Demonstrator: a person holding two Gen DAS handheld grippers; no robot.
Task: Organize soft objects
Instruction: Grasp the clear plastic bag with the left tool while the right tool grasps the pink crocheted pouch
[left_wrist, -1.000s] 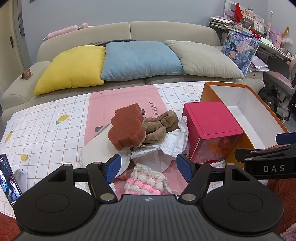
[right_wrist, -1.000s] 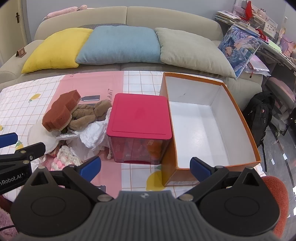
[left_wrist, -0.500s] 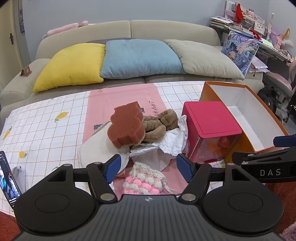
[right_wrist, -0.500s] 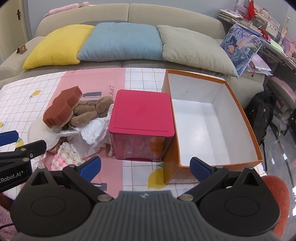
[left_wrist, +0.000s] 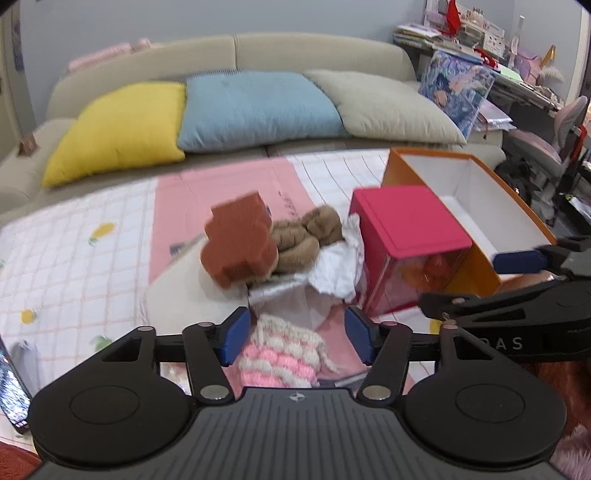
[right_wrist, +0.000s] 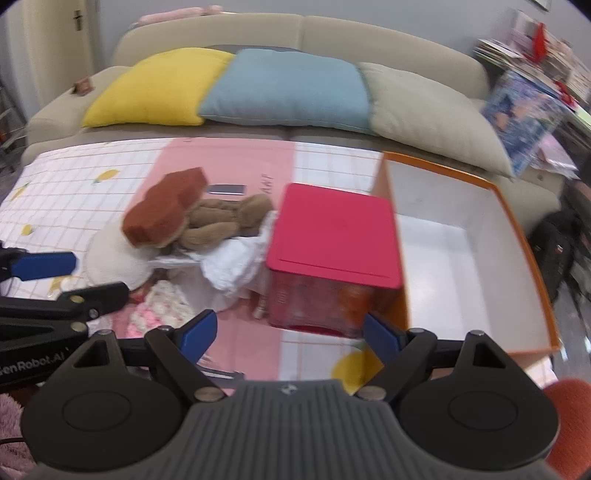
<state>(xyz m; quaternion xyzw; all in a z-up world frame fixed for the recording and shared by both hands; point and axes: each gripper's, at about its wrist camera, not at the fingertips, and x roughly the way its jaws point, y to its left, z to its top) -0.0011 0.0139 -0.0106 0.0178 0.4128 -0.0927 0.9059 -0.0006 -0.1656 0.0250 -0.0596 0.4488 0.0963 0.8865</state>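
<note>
Left claw (left_wrist: 295, 339), spread wide, frames the pink-and-white knitted pouch (left_wrist: 282, 356).

1. Left hand-held gripper (left_wrist: 295, 338), low at the frame's centre, with blue-padded jaws spread apart and nothing clamped.
2. Right hand-held gripper (right_wrist: 290, 338), bottom centre of its view, jaws spread wide and likewise empty.

Occlusions and blur, both wrist views

Knit pouch (left_wrist: 280, 350): lower part hidden behind the gripper body. Phone (left_wrist: 13, 391): cut by left frame edge. Contents of the pink-lidded bin (right_wrist: 334, 236): orange blur only, not identifiable. Brown plush (right_wrist: 218, 221): partly covered by brown sponge (right_wrist: 164, 212). Right-wrist view motion-blurred throughout.
</note>
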